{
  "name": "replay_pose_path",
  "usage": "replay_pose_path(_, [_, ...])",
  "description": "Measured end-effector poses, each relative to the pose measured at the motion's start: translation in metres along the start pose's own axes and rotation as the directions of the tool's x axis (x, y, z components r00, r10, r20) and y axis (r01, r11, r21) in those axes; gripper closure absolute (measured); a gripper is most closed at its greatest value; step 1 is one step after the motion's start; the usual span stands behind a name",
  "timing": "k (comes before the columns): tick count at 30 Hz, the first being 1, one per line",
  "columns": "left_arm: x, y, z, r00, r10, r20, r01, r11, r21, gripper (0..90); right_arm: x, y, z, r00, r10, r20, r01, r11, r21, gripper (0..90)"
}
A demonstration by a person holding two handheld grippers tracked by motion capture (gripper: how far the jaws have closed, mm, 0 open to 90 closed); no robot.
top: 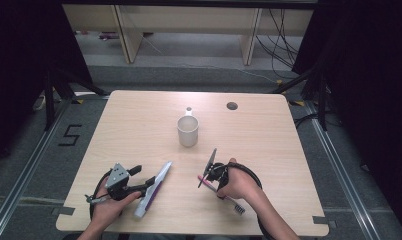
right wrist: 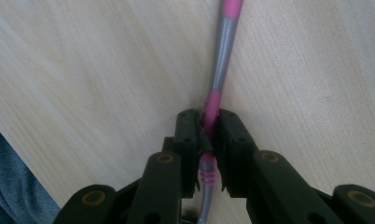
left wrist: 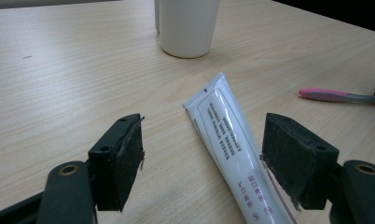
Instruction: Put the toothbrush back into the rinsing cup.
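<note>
Black jaws of the right gripper (right wrist: 208, 135) pinch the pink toothbrush (right wrist: 220, 70). Left gripper (left wrist: 202, 158) is spread wide around the toothpaste tube (left wrist: 227, 140), not touching it.

The table (top: 139, 125) is pale matt wood-grain laminate. The toothpaste tube (left wrist: 232, 144) is glossy white plastic, the toothbrush (right wrist: 223, 60) smooth pink-and-grey plastic, the cup (top: 187, 131) matt white.
</note>
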State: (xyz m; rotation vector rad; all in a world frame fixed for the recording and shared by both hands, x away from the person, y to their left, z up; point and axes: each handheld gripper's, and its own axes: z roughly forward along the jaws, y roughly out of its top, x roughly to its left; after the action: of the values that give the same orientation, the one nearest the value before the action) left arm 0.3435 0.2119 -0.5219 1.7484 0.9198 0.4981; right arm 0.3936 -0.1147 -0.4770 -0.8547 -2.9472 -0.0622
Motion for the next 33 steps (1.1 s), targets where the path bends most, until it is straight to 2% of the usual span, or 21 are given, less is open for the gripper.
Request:
replay_pose_path(1, [0.0,0.0,0.0,1.0,0.0,0.0,0.0,1.0,0.001,28.6,-0.001,0.0,0.0,0.9998,-0.018,0.002,0.018,1.0,-0.005,80.4])
replay_pose_path(3, [0.0,0.0,0.0,1.0,0.001,-0.001,-0.001,1.0,0.001,28.6,0.0,0.0,0.0,0.9999,-0.008,0.007,0.008,1.0,0.001,80.8])
replay_pose_path(6, [0.0,0.0,0.0,1.0,0.001,0.0,-0.001,1.0,0.0,28.6,0.001,-0.001,0.0,0.9998,-0.019,0.011,0.019,1.0,0.003,81.1])
replay_pose_path(8, [0.0,0.0,0.0,1.0,0.0,0.0,0.0,1.0,-0.001,28.6,0.0,-0.001,-0.001,0.9986,-0.038,0.036,0.037,0.999,0.014,81.3])
replay_pose_path(11, [-0.001,0.0,0.0,1.0,0.004,0.0,-0.004,1.0,-0.001,28.6,-0.001,-0.002,-0.002,0.9976,-0.061,0.031,0.061,0.998,0.008,81.5])
replay_pose_path(14, [-0.001,0.0,0.0,1.0,0.004,0.0,-0.004,1.0,-0.001,28.3,-0.002,-0.003,-0.005,0.9977,-0.064,0.022,0.064,0.998,0.002,81.5])
replay_pose_path(16, [0.0,0.0,0.0,0.9999,0.011,0.012,-0.011,0.9999,-0.012,28.2,-0.003,-0.004,-0.007,0.9958,-0.09,0.013,0.09,0.996,-0.002,81.5])
replay_pose_path(18, [-0.001,0.001,-0.001,0.9996,0.028,0.006,-0.028,0.9996,-0.006,28.4,-0.003,-0.006,-0.009,0.9958,-0.091,0.009,0.091,0.996,-0.008,81.6])
replay_pose_path(20, [-0.001,0.004,-0.003,0.9993,0.037,0.009,-0.037,0.9991,-0.022,28.8,-0.004,-0.007,-0.012,0.9917,-0.128,0.003,0.128,0.992,-0.015,81.6])
replay_pose_path(21, [-0.002,0.006,-0.004,0.9989,0.047,0.007,-0.047,0.9985,-0.029,29.0,-0.004,-0.008,-0.013,0.9931,-0.118,0.004,0.118,0.993,-0.018,81.6])
replay_pose_path(23, [-0.003,0.01,-0.007,0.998,0.06,0.021,-0.059,0.9974,-0.04,29.8,-0.006,-0.009,-0.016,0.9877,-0.156,0.002,0.156,0.987,-0.02,81.6])
replay_pose_path(24, [-0.003,0.011,-0.007,0.9977,0.063,0.023,-0.062,0.9971,-0.045,29.9,-0.007,-0.01,-0.017,0.9838,-0.179,-0.003,0.179,0.984,-0.02,81.5])
replay_pose_path(25, [-0.004,0.013,-0.008,0.9972,0.07,0.027,-0.069,0.9965,-0.048,30.0,-0.007,-0.01,-0.018,0.9716,-0.236,0.015,0.236,0.972,-0.014,81.4])
replay_pose_path(26, [-0.006,0.014,-0.009,0.9966,0.075,0.033,-0.074,0.9961,-0.049,30.5,-0.006,-0.012,-0.019,0.9581,-0.286,0.015,0.286,0.958,-0.019,81.4])
replay_pose_path(27, [-0.007,0.015,-0.01,0.996,0.077,0.046,-0.075,0.9958,-0.053,31.1,-0.004,-0.012,-0.02,0.9481,-0.318,0.004,0.318,0.948,-0.015,81.5])
replay_pose_path(29, [-0.011,0.018,-0.01,0.9931,0.093,0.071,-0.089,0.9946,-0.054,31.7,0.0,-0.013,-0.024,0.9373,-0.349,0.007,0.349,0.937,-0.018,81.5])
replay_pose_path(30, [-0.014,0.019,-0.011,0.9916,0.104,0.076,-0.101,0.9939,-0.044,32.1,0.001,-0.013,-0.025,0.9265,-0.376,0.002,0.376,0.926,-0.033,81.6])
replay_pose_path(31, [-0.016,0.02,-0.011,0.9889,0.113,0.096,-0.11,0.9931,-0.04,32.5,0.004,-0.014,-0.028,0.9309,-0.365,0.01,0.365,0.93,-0.036,81.6])
replay_pose_path(32, [-0.019,0.022,-0.01,0.9852,0.116,0.126,-0.11,0.9927,-0.049,32.8,0.003,-0.012,-0.03,0.9104,-0.414,0.003,0.413,0.909,-0.053,81.6])
replay_pose_path(33, [-0.023,0.023,-0.011,0.9816,0.128,0.141,-0.125,0.9916,-0.035,32.9,0.005,-0.014,-0.033,0.9104,-0.414,0.011,0.414,0.909,-0.048,81.6])
